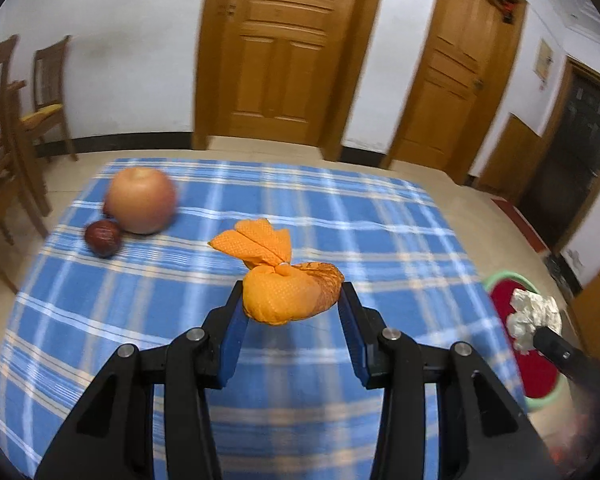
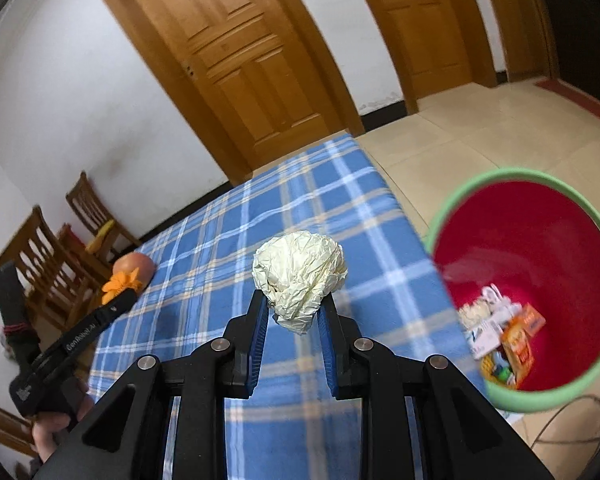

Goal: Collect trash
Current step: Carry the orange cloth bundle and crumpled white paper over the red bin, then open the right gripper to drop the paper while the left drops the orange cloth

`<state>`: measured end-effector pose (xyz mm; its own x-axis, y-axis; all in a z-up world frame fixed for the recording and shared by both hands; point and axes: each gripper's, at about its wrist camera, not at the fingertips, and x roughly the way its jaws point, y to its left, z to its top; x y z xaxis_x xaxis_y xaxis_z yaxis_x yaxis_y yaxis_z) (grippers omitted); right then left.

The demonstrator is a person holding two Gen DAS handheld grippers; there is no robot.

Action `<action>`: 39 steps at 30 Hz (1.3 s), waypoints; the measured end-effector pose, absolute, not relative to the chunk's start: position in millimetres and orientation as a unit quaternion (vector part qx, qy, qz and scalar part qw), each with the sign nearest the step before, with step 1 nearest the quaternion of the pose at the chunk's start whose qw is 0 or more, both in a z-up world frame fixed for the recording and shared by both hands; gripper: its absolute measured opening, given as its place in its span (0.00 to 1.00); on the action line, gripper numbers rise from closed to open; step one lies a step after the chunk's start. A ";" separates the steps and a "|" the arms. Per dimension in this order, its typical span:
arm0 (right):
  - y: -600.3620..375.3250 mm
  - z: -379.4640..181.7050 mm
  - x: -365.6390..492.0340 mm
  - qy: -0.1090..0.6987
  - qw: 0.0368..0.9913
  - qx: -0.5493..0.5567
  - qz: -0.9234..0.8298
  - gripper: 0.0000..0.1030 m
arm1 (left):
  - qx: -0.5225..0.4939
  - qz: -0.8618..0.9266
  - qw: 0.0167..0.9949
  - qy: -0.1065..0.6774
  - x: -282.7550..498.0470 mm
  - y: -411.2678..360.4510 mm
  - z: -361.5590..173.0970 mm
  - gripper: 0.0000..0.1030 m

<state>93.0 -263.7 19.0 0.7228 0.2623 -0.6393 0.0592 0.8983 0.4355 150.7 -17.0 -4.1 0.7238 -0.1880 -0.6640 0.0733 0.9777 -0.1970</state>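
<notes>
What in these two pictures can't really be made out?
- Left wrist view: a small dark fruit behind the apple is almost wholly hidden by it; the bin is partly covered by the paper ball and the right gripper.
- Right wrist view: the packets in the bin are blurred, print unreadable; the orange bundle is partly behind the left gripper.
- Both views: the table's near edge is hidden by the jaws.
</notes>
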 end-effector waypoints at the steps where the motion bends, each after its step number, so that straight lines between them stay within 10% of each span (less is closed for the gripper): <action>1: -270.5 20.3 86.8 0.365 0.903 0.220 0.050 0.24 | -0.079 -0.080 0.923 0.367 148.9 -24.5 -3.1 0.43; 39: -426.0 -23.9 28.7 0.356 0.887 0.279 -0.087 0.42 | 0.038 -0.266 0.862 0.431 138.1 -239.0 -34.5 0.44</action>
<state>28.7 -426.0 -23.9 0.7308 0.0441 -0.6812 0.3534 0.8293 0.4328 138.1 -239.0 -34.5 0.4882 -0.4252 -0.7622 0.4904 0.8560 -0.1634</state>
